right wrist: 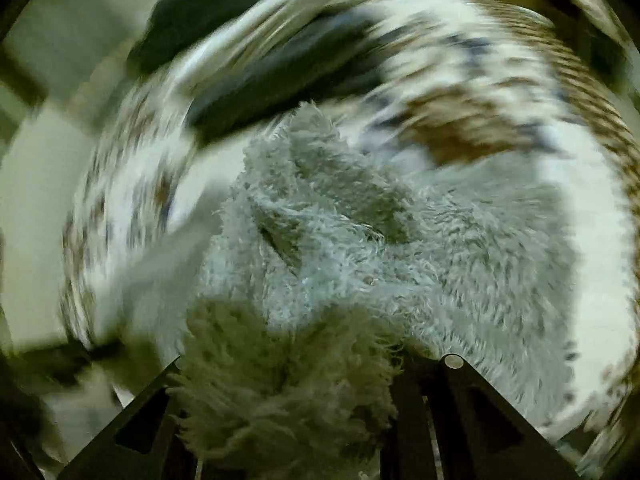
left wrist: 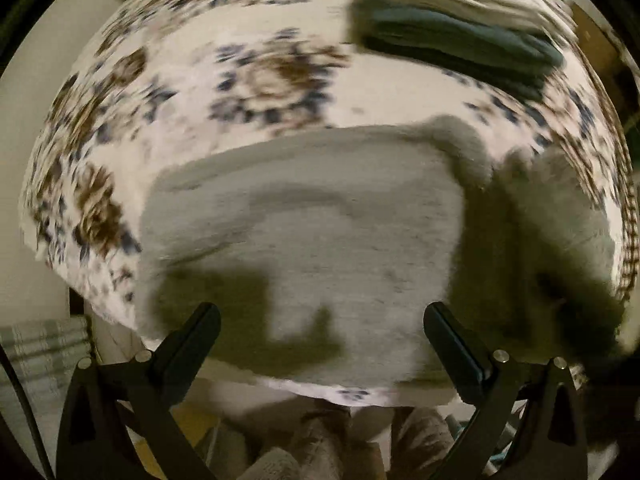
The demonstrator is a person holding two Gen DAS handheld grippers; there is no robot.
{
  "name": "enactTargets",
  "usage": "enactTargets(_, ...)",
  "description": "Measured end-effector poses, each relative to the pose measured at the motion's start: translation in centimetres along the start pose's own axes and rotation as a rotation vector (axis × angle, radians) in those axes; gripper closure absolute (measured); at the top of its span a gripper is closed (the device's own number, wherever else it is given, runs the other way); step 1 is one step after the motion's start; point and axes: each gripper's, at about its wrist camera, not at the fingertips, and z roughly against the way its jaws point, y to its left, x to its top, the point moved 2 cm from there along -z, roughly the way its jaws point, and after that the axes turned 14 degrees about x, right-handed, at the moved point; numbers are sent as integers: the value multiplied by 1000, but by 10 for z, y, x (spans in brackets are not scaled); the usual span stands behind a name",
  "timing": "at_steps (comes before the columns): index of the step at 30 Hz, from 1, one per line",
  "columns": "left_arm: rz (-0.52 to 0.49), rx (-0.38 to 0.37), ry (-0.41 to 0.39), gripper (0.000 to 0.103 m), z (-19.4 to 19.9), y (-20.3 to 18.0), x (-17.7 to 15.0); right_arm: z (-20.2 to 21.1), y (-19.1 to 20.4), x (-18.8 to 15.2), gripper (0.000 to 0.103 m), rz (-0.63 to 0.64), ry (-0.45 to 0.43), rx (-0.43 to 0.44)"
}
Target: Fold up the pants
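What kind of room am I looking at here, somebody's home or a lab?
Most likely a home, perhaps a bedroom. A floral printed sheet covers the surface like bedding, fluffy grey pants lie on it, and a stack of folded clothes sits at the far edge.

The left gripper (left wrist: 322, 324) points straight down over the grey pants (left wrist: 304, 216), which serve as the landmark here. Its two black fingers (left wrist: 188, 344) stand wide apart with nothing between them, their tips above the near edge of the pants and not touching the cloth. Below them, at the bottom of the left wrist view, the person's legs (left wrist: 320, 444) show, blurred.

The right gripper (right wrist: 288, 364) tilts steeply downward, its jaws drawn close together on a bunched, fluffy fold of the pants (right wrist: 320, 240). The fingertips are buried in the pile, so only the black finger arms (right wrist: 472, 412) show on either side of the wad.
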Motion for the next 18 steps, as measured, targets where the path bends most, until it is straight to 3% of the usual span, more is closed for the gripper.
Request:
enactTargets(3, 36, -17, 13, 0, -11, 11, 2, -58, 30, -21, 67, 84, 182, -4)
enactTargets(5, 49, -43, 16, 0, -14, 9, 4, -79, 38, -29, 26, 94, 299, 52)
enactTargets(6, 58, -66, 16, 0, -11, 6, 5, -76, 38, -31, 21, 88, 307, 95)
enactTargets(11, 39, -165, -5, 0, 0, -28, 16, 1, 17, -29, 17, -26, 239, 292)
enactTargets(15, -30, -250, 21, 0, -6, -78, 26, 59, -52, -21, 17, -244, 146, 227)
enactTargets(18, -97, -242, 50, 0, -24, -115, 30, 76, -116, -17, 17, -387, 105, 155)
